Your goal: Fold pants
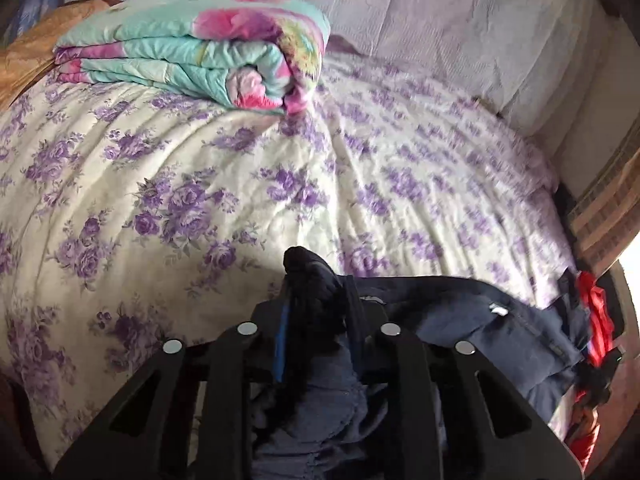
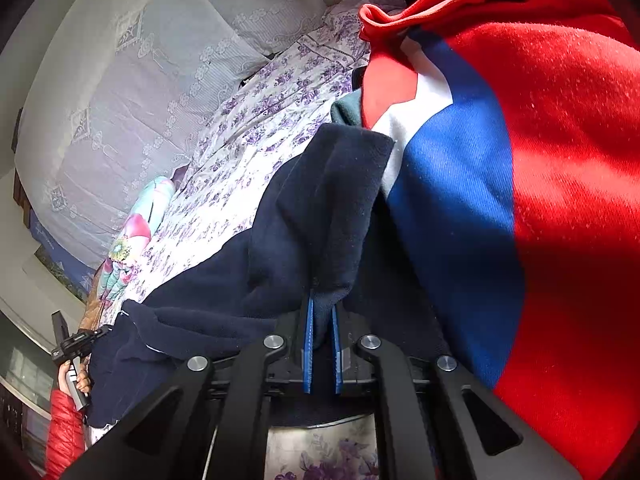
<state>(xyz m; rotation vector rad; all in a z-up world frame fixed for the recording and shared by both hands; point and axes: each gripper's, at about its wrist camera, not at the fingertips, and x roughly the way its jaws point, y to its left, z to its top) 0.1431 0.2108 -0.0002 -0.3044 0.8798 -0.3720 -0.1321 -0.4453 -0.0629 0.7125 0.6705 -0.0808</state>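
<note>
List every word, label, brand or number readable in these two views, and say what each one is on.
None can be read.
Small white tag on the navy pants: blurred, no letters discernible.
Black device in the person's hand: marking too small to read.
Red, white and blue garment: no print visible.

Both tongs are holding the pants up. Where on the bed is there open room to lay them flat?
Open room: the floral bedspread between the folded quilt and the left tongs, running right toward the pale headboard cover. Crowded: the right edge, where the navy pants bunch against the red garment beside the right tongs.
</note>
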